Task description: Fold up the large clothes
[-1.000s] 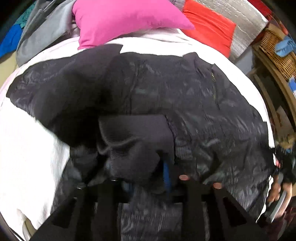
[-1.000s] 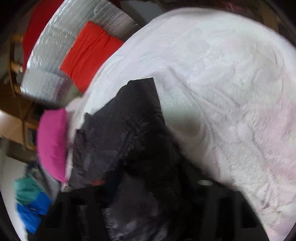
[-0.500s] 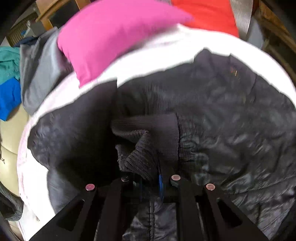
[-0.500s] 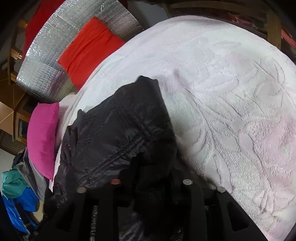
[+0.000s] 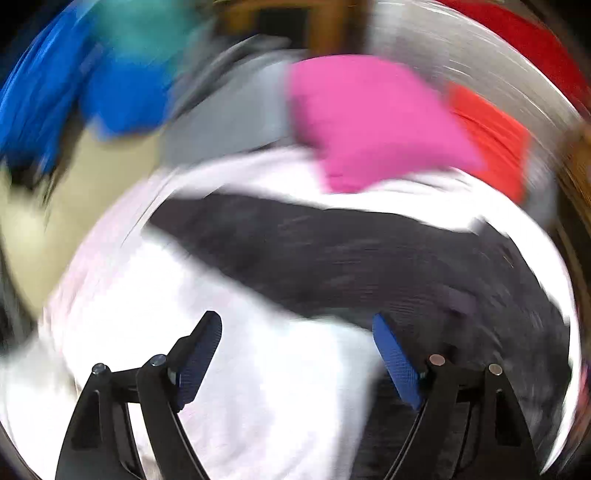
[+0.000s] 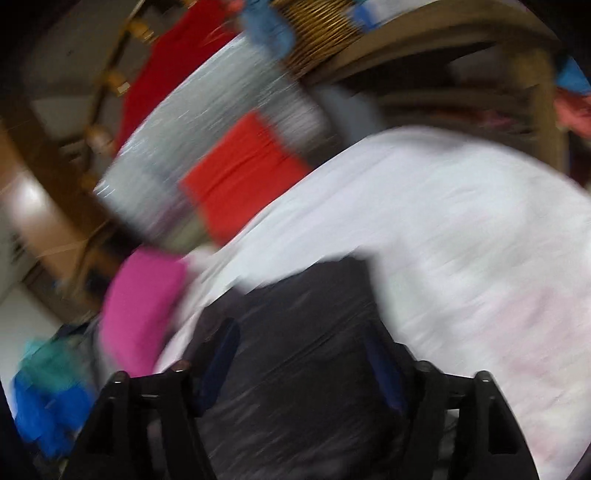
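A black shiny jacket (image 5: 369, 258) lies spread on the white bedspread (image 5: 266, 387), stretching from mid-left to the right edge in the left wrist view. My left gripper (image 5: 295, 343) is open and empty, its blue pads (image 5: 395, 362) apart, above the bedspread just in front of the jacket. In the right wrist view the jacket (image 6: 295, 387) lies under and between the fingers of my right gripper (image 6: 299, 354), which is open and holds nothing. Both views are blurred by motion.
A pink pillow (image 5: 369, 118) and an orange-red cushion (image 5: 495, 140) lie at the head of the bed against silver padding (image 6: 221, 129). Grey, blue and teal clothes (image 5: 122, 81) are piled at the far left. A wooden shelf with a wicker basket (image 6: 321, 33) stands behind.
Both grippers have let go of the jacket and opened. The left one has pulled back to the left over the bedspread; the right one has lifted and tilted up.
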The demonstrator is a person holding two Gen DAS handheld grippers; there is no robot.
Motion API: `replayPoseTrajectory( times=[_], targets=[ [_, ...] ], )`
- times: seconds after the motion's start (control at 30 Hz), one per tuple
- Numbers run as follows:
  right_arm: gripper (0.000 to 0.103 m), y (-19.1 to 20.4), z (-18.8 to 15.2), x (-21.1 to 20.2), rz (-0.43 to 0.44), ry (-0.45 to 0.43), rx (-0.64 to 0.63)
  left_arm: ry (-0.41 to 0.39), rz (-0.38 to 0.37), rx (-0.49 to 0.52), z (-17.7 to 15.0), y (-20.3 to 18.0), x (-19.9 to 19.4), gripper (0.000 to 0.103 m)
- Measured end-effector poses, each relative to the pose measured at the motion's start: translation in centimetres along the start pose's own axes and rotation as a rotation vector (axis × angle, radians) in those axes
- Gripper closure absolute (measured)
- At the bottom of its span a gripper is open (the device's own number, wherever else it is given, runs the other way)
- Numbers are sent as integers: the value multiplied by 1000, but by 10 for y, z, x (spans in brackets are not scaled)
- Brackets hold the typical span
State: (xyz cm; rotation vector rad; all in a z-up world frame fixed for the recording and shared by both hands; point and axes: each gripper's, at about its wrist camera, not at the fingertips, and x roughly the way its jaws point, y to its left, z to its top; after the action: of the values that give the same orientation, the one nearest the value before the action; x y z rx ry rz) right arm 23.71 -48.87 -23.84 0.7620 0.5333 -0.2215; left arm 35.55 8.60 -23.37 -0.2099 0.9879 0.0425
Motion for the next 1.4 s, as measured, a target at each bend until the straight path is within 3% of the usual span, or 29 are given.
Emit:
replayPoseTrajectory(
  times=[0.03, 0.13, 0.17, 0.23, 0.4, 0.57, 0.67, 0.73, 0.8, 0.9, 1.07, 1.23, 1.4],
  targets=[
    [57, 14, -8, 2, 13, 36, -39, 15, -7, -81, 2, 21, 9, 19],
    [58, 52, -34, 13, 13, 132, -156, 53, -39, -269, 4, 70, 37, 22],
    [58, 67, -46, 20, 3, 180, -210, 67, -45, -291, 6, 77, 47, 26],
    [58, 77, -67, 30, -5, 240, -276, 105, -90, -345, 11, 85, 68, 49],
    [57, 71, -107, 67, -54, 406, -362, 139, -127, -438, 29, 86, 107, 53],
    [62, 54, -104, 74, -47, 420, -374, 135, -188, -537, 42, 90, 135, 52],
    [62, 56, -102, 75, -41, 416, -363, 113, -163, -541, 47, 87, 145, 57],
    [62, 61, -100, 75, -42, 414, -366, 108, -143, -525, 48, 80, 144, 86],
    [62, 66, -97, 69, -26, 393, -372, 105, -114, -513, 51, 76, 146, 93],
    [62, 69, -88, 59, -22, 336, -376, 69, -79, -451, 57, 68, 119, 96],
    [62, 45, -57, 47, -16, 269, -198, 0, -49, -257, 76, 11, 60, 96],
    [58, 6, -20, 21, -82, 127, 1, -87, -94, -20, 82, -85, -18, 98],
    [57, -33, 8, -7, -82, 45, 182, -151, -172, 237, 54, -207, -79, 98]
  ],
)
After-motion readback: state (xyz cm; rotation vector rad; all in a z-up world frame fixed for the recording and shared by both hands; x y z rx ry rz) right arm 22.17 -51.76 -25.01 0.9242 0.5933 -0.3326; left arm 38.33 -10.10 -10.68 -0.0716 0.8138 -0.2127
